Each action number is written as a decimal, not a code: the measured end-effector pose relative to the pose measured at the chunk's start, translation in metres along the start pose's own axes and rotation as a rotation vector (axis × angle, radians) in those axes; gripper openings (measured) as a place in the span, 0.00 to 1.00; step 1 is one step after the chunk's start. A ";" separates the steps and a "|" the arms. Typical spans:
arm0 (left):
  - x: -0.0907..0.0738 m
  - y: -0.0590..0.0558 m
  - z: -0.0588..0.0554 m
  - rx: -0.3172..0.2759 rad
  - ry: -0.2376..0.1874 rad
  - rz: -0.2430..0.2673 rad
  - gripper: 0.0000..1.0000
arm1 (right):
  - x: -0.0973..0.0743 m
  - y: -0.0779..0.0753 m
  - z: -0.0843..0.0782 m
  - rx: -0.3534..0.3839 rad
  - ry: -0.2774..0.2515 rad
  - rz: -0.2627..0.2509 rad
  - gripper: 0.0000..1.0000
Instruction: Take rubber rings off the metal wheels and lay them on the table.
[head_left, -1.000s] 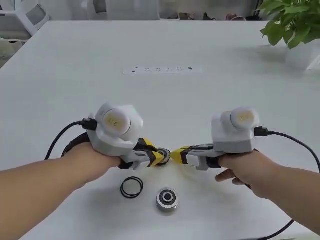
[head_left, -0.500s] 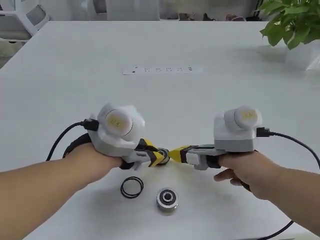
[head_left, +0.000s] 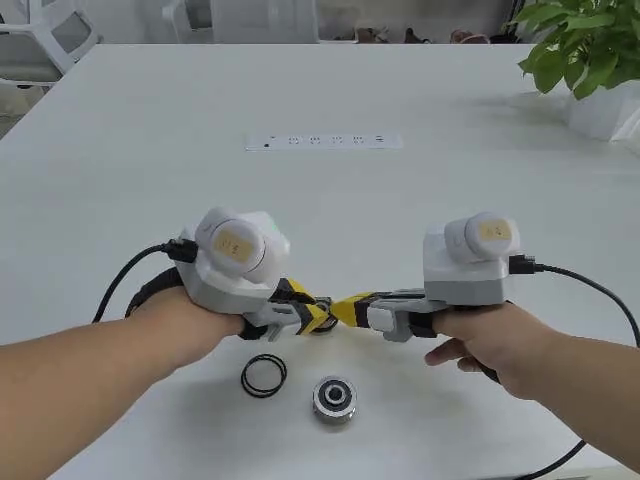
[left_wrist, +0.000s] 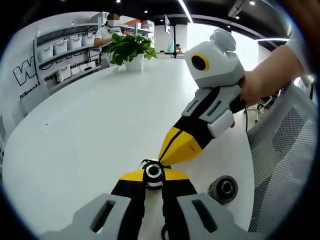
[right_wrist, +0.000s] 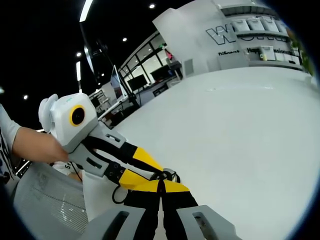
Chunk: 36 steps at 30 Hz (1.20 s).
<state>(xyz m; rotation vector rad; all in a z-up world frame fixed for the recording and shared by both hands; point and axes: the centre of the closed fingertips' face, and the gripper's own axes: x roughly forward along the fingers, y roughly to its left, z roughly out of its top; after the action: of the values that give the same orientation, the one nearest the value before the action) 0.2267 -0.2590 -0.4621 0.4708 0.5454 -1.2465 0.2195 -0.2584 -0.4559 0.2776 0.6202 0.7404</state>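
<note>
My left gripper (head_left: 316, 318) is shut on a small metal wheel (head_left: 325, 322), held just above the white table (head_left: 400, 220). In the left gripper view the wheel (left_wrist: 153, 171) sits between my yellow jaws with a black rubber ring around it. My right gripper (head_left: 338, 308) comes in from the right, its jaws closed to a point on the ring at the wheel's edge (left_wrist: 162, 161). In the right gripper view the jaws (right_wrist: 160, 184) are pinched by the wheel (right_wrist: 170, 175). Two black rubber rings (head_left: 264, 375) lie on the table beside a second metal wheel (head_left: 334, 397).
A white power strip (head_left: 324, 141) lies mid-table. A potted plant (head_left: 575, 45) stands at the far right corner. Black cables trail from both grippers, one at the left (head_left: 125, 275) and one at the right (head_left: 590, 285). An office chair (head_left: 50, 35) stands beyond the far left edge.
The right gripper's tips have edged left, tighter against the wheel held by the left gripper. The rings and the loose wheel on the table have not moved.
</note>
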 end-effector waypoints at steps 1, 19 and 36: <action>0.000 0.000 0.000 -0.001 0.000 -0.001 0.06 | 0.001 0.004 0.003 0.004 -0.016 0.020 0.00; 0.001 0.001 0.000 -0.024 0.003 0.009 0.08 | -0.005 -0.003 0.006 -0.010 -0.019 -0.007 0.00; -0.019 -0.004 0.006 -0.030 -0.026 -0.025 0.21 | -0.006 0.001 0.008 -0.004 -0.020 0.000 0.00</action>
<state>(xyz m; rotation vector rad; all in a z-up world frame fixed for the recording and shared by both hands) 0.2192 -0.2491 -0.4459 0.4232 0.5482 -1.2654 0.2205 -0.2620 -0.4462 0.2813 0.5993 0.7381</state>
